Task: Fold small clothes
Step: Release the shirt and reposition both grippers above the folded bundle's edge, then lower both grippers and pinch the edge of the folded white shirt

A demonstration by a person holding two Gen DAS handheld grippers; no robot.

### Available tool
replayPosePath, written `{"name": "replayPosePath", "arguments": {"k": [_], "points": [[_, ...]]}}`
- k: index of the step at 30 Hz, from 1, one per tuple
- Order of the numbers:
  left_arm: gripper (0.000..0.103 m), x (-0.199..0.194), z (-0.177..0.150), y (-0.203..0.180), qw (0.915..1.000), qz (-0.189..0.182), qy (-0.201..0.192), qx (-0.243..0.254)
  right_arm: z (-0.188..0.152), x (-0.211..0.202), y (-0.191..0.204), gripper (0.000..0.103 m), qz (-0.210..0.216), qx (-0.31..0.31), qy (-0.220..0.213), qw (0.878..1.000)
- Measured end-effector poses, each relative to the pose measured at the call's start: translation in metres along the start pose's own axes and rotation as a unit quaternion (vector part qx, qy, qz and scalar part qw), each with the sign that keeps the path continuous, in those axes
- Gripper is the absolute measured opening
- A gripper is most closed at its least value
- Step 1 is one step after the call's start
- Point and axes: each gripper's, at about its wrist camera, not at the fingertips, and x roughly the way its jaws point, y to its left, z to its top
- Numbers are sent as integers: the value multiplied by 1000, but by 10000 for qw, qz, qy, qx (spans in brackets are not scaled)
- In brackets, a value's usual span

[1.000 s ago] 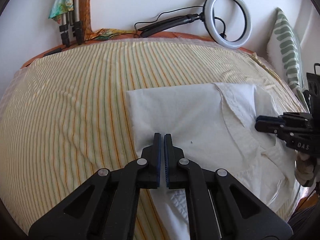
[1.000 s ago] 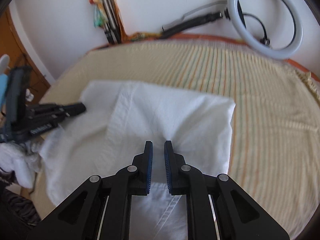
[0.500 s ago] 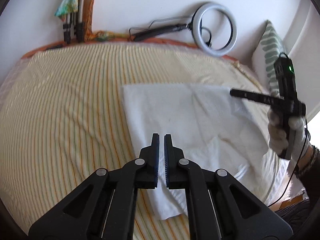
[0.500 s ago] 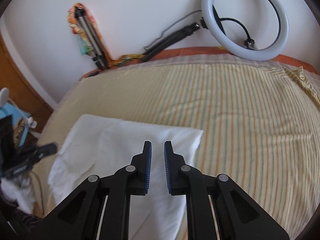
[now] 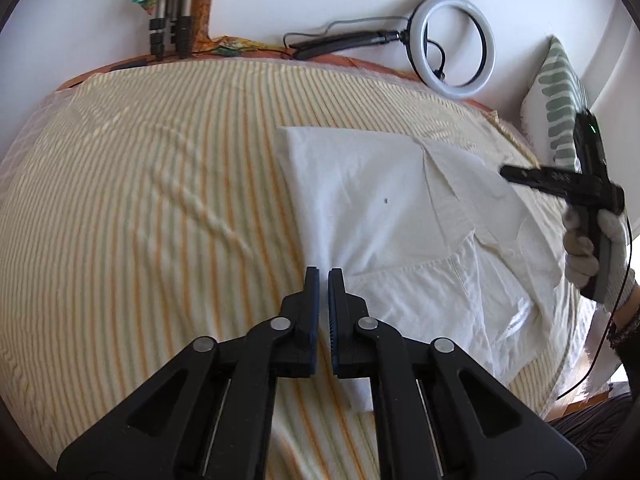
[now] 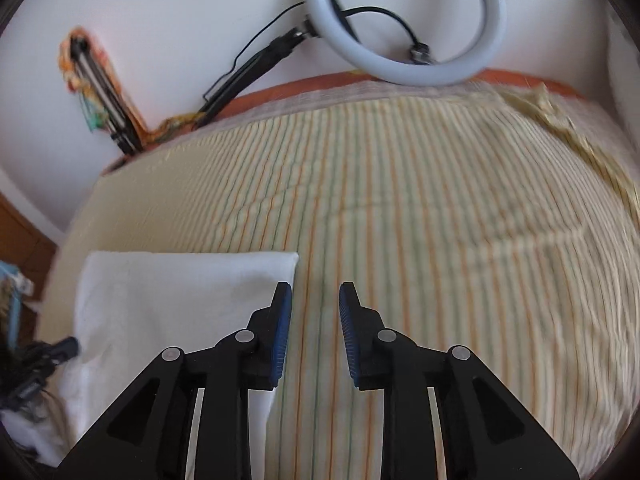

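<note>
A white garment [image 5: 380, 208] lies folded on the striped bedsheet [image 5: 140, 200], its hem and a looser layer toward the right. My left gripper [image 5: 324, 276] is shut and empty, hovering at the garment's near left edge. In the left wrist view a gloved hand [image 5: 592, 248] holds my right gripper [image 5: 508, 171] over the garment's far right corner. In the right wrist view the right gripper [image 6: 314, 292] hangs over bare sheet just right of the garment [image 6: 180, 300]. Its jaws are opening with nothing between them. The left gripper [image 6: 68, 346] shows at the lower left.
A ring light [image 5: 456, 46] on a black arm leans against the wall behind the bed. Tripod legs [image 5: 172, 36] stand at the back left corner. A green-patterned pillow [image 5: 560, 120] is propped at the right. The bed's wooden edge runs along the back.
Both grippers drew off the garment. The right one swung right onto bare sheet and its jaws parted. The left one shifted to the garment's left edge, still shut.
</note>
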Motion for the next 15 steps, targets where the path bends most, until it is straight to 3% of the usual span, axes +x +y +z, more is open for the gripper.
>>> {"name": "replayPosePath", "arguments": {"k": [2,5,8,15], "points": [[8,-9,2,7,9998,-61,-43,-171,-10,-16,-4,35,233,95,6,9997],[42,-19,6,21,9972,-416,-109,-618,-26,-30,-9,38,489,165,139,9986],[43,-22,10,33,9902,-800,-110,-1137,-44,-37,-14,38,788,365,276,9958],[43,2,16,40,9760,-1251,192,-1770,-57,-28,-25,38,1420,842,488,9851]]}}
